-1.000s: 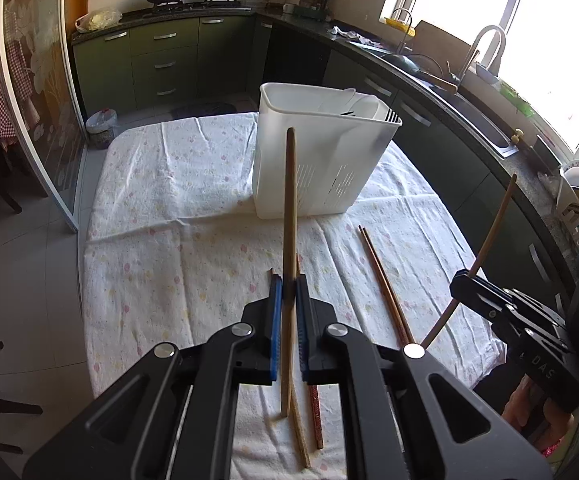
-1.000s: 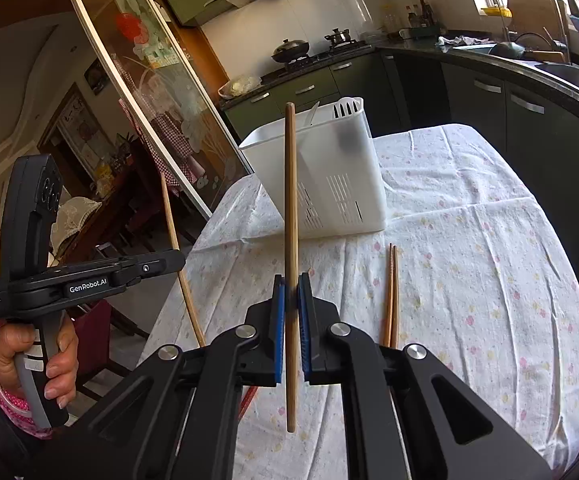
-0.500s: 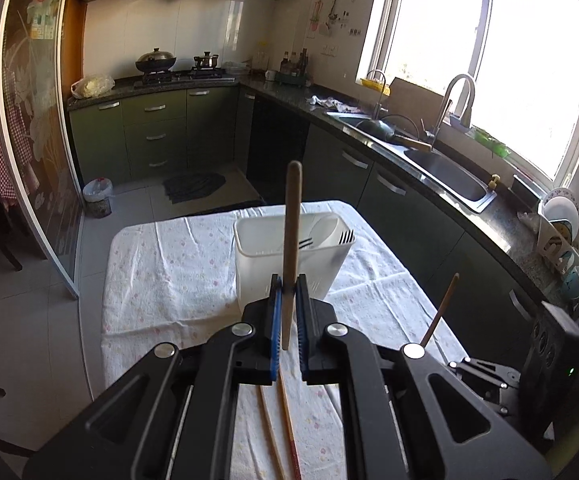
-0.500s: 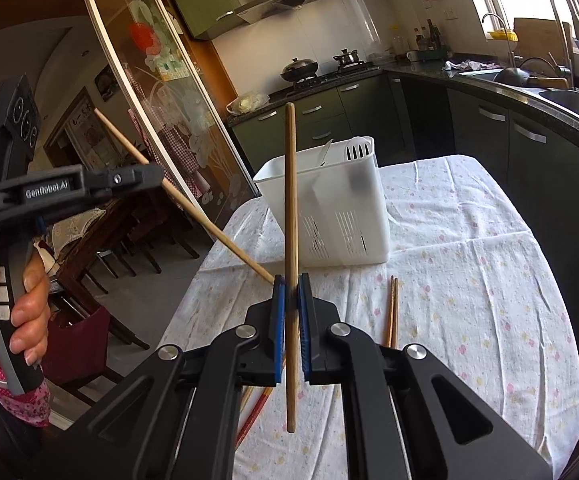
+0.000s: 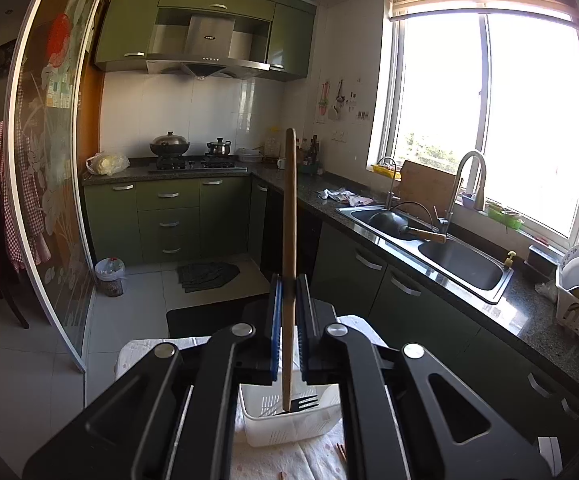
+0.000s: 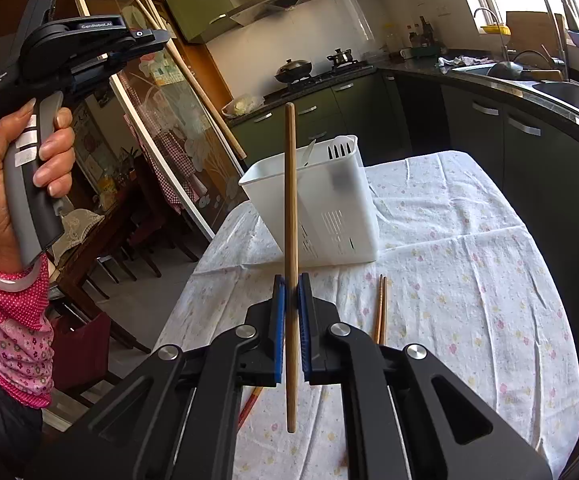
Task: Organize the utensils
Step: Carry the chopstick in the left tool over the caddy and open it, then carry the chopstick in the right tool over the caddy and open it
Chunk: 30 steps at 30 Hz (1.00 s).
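In the left wrist view my left gripper (image 5: 288,292) is shut on a wooden chopstick (image 5: 289,220) that stands upright. Its lower end hangs over the open top of the white utensil caddy (image 5: 289,428), which holds a fork (image 5: 305,402). The right wrist view shows that gripper (image 6: 159,38) raised high at the upper left, its chopstick (image 6: 205,100) slanting down toward the caddy (image 6: 329,208). My right gripper (image 6: 291,292) is shut on a second upright chopstick (image 6: 290,200), low over the table in front of the caddy.
A pair of chopsticks (image 6: 381,308) lies on the flowered tablecloth (image 6: 469,280), and a reddish one (image 6: 249,404) pokes out under my right gripper. Dark chairs (image 6: 129,248) and a glass sliding door stand left of the table. Counter and sink (image 5: 449,256) run along the right.
My left gripper has risen a good way with its chopstick and now hangs above the caddy, pointing less steeply down. The right gripper has stayed where it was.
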Available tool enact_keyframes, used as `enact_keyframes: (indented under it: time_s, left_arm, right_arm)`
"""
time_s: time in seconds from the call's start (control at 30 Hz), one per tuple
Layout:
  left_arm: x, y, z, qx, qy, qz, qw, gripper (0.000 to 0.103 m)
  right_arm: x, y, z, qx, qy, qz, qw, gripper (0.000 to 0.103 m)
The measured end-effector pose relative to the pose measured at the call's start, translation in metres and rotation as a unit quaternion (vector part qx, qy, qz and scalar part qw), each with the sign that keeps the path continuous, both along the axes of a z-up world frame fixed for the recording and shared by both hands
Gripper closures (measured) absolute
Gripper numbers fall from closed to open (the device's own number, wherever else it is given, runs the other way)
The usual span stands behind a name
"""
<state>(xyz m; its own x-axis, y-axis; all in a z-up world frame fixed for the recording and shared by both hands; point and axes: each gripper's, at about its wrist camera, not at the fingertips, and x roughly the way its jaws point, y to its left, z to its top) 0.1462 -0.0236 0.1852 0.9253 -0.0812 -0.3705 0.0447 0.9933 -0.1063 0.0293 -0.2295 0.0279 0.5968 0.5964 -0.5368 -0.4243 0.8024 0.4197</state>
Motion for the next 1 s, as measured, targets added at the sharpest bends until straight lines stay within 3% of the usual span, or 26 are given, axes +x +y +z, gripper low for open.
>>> enact_keyframes:
  time_s: [0.3, 0.4, 0.47, 0.6, 0.8, 0.87, 1.0]
  left_arm:
    - [0.041, 0.0, -0.072, 0.015, 0.084, 0.007, 0.9963, 0.096]
    - [0.041, 0.005, -0.09, 0.014, 0.104, 0.005, 0.9945, 0.08]
    - [0.038, 0.009, -0.095, 0.006, 0.109, 0.001, 0.994, 0.061]
    - [0.019, 0.015, -0.101, -0.014, 0.113, -0.003, 0.9935, 0.06]
    - [-0.017, 0.015, -0.108, -0.024, 0.109, -0.015, 0.9936, 0.055]
    - [-0.026, 0.015, -0.11, -0.026, 0.108, -0.02, 0.9936, 0.054]
    - [-0.033, 0.017, -0.115, -0.03, 0.125, -0.031, 0.9912, 0.054]
  right_arm:
    - [0.005, -0.002, 0.02, 0.006, -0.025, -0.002, 1.0, 0.096]
    - [0.012, 0.003, 0.041, 0.004, -0.057, -0.011, 0.998, 0.096]
    - [0.021, 0.004, 0.058, 0.014, -0.08, -0.017, 0.997, 0.096]
    - [0.039, 0.006, 0.092, 0.042, -0.147, -0.058, 0.987, 0.096]
    - [0.072, 0.012, 0.12, 0.07, -0.241, -0.133, 0.959, 0.096]
    - [0.088, 0.018, 0.119, 0.064, -0.251, -0.149, 0.954, 0.096]
    - [0.129, 0.03, 0.105, 0.039, -0.22, -0.155, 0.962, 0.095]
